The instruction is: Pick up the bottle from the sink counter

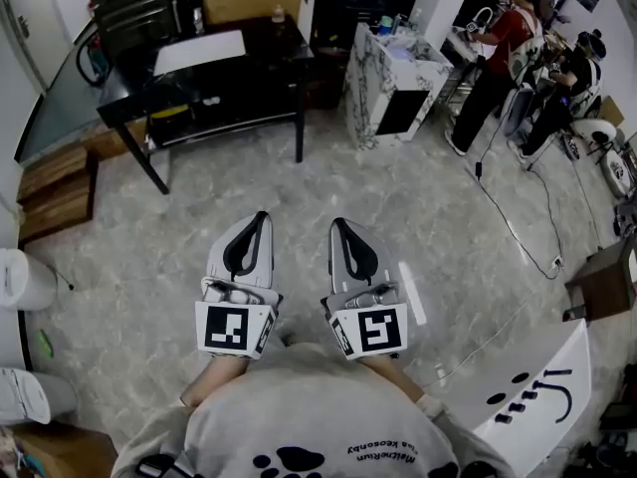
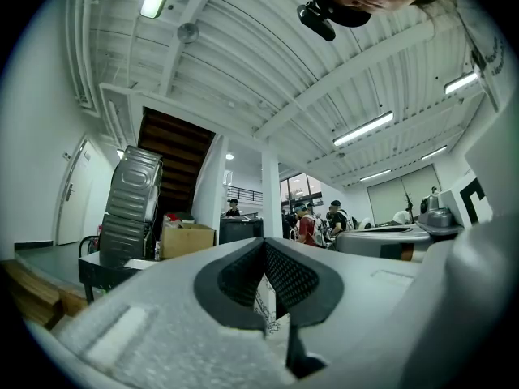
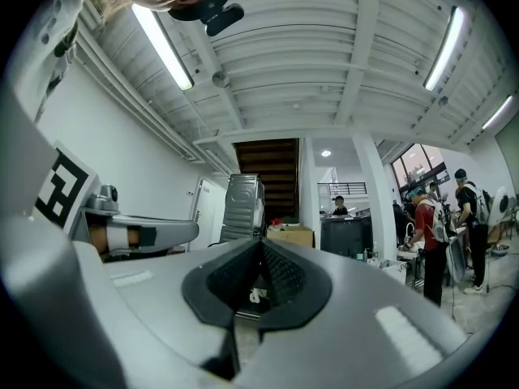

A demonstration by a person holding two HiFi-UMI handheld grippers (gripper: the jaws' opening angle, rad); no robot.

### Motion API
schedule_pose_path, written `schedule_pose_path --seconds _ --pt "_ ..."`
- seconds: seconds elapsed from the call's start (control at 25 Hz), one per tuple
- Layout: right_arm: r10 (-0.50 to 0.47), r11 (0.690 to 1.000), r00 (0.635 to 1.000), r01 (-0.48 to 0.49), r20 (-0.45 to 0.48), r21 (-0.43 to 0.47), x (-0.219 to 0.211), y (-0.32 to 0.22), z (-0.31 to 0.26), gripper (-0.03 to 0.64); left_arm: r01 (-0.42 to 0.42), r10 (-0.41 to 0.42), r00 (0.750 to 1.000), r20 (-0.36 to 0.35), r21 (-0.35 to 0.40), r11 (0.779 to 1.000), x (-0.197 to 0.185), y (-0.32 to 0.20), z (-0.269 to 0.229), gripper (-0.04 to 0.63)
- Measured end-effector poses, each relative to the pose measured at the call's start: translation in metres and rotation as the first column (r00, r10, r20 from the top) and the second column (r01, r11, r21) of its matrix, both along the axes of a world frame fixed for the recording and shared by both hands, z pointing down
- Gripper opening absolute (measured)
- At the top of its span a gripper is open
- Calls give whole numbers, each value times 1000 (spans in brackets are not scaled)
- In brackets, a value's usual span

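- The floor [image 1: 129,257] is finished in glossy grey stone with pale marbling. Its edges are cut off by the frame on every side.
- A black table [image 1: 249,83] with a glossy top and thin straight legs is seen at the far left. A white sheet [image 1: 199,52] lies flat on it, and its rear edge is lost among dark clutter.
- The sink counter [image 1: 370,98] is a box-shaped cabinet clad in white, dark-veined stone pattern, with a black square opening in its side. It stands across the open floor, well apart from both grippers.
- Small containers [image 1: 388,26] are crowded on the counter's top. The bottle is presumably among them, but it is too small to be singled out.
- A white panel [image 1: 532,386] with black markings is cut off at the lower right, so its full shape cannot be told.
- The wearer's grey shirt [image 1: 299,416] fills the bottom edge, and both hands are hidden behind the marker cubes.
- The left gripper [image 1: 261,216] is made of smooth pale-grey shells with black pads. In the left gripper view its mesh-textured pads [image 2: 288,275] are pressed together at the tips, with nothing between them.
- The right gripper [image 1: 338,224] is built alike and held just beside the left one. Its pads [image 3: 280,272] are likewise closed on nothing.
- A thin dark cable [image 1: 518,232] trails over the floor at the right.
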State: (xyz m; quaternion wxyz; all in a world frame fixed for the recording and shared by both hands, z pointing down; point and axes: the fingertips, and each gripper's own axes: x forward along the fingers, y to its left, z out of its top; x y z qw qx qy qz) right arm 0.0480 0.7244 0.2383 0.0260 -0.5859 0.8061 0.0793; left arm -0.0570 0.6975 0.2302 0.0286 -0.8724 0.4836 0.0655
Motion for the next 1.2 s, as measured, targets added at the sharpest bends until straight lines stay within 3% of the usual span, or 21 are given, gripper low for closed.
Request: schedule_pose_path --seconds 0.52,1.2 --pt "-37 999 999 36 -19 -33 -33 -66 18 0 33 -33 999 13 -43 999 -30 -60 21 2" --pt "56 998 998 -56 -37 -20 -65 -312 19 0 -94 95 995 20 -14 995 -45 -300 21 2"
